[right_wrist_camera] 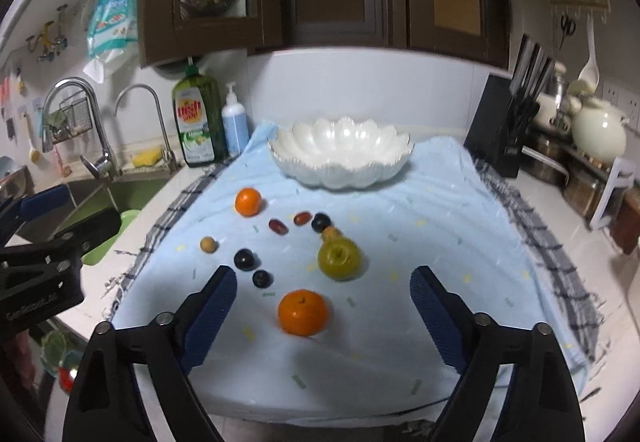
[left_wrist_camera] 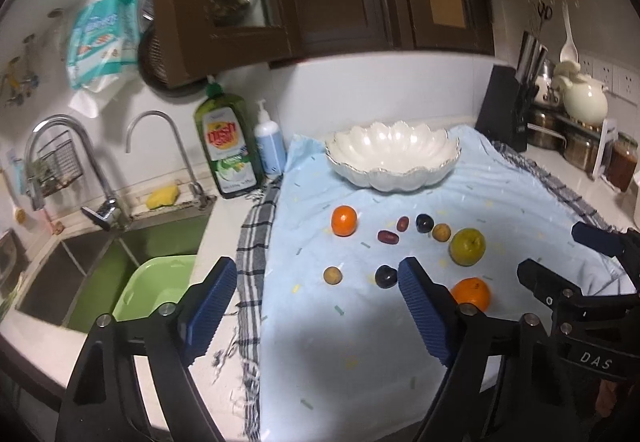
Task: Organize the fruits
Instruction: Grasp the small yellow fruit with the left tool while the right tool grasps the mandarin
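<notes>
Several fruits lie loose on a light blue cloth (right_wrist_camera: 440, 242). There are two oranges (right_wrist_camera: 304, 312) (right_wrist_camera: 248, 202), a green apple (right_wrist_camera: 339, 256), dark plums (right_wrist_camera: 244, 259), red dates (right_wrist_camera: 278, 226) and small tan fruits (right_wrist_camera: 208, 244). A white scalloped bowl (right_wrist_camera: 340, 172) stands empty at the back of the cloth. My right gripper (right_wrist_camera: 324, 276) hovers open over the cloth's front, with the near orange just ahead of its fingers and untouched. My left gripper (left_wrist_camera: 318, 270) is open too, above the cloth's left front, short of a plum (left_wrist_camera: 386, 276) and a tan fruit (left_wrist_camera: 332, 275). Neither gripper holds anything.
A checked cloth (left_wrist_camera: 256, 242) pokes out under the blue one. To the left is a sink (left_wrist_camera: 60, 282) with a green tub (left_wrist_camera: 160, 290), taps, a dish soap bottle (left_wrist_camera: 228, 146) and a pump bottle (left_wrist_camera: 270, 142). A knife block (right_wrist_camera: 500, 130), jars and a teapot crowd the right. Dark cabinets hang overhead.
</notes>
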Action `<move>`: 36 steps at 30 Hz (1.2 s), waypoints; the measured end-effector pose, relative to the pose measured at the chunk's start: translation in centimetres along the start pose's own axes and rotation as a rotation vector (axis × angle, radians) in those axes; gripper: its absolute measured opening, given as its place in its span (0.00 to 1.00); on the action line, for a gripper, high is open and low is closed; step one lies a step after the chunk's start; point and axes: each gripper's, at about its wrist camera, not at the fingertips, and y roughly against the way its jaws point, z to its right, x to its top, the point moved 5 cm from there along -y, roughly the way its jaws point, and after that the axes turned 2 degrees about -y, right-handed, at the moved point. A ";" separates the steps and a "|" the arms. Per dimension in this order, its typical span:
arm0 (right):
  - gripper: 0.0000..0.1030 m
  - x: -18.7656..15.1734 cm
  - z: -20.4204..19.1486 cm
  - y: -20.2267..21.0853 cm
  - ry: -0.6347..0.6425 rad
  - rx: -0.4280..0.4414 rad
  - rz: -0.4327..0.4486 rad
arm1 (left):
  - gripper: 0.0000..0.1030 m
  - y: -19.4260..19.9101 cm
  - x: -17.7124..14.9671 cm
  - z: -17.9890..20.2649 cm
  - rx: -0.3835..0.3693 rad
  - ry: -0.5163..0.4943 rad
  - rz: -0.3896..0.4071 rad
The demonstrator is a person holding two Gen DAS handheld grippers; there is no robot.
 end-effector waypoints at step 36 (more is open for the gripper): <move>0.46 -4.5 -2.0 -10.6 -0.188 -0.232 -0.270 | 0.23 -18.0 -4.0 0.3 -0.358 -0.134 -0.299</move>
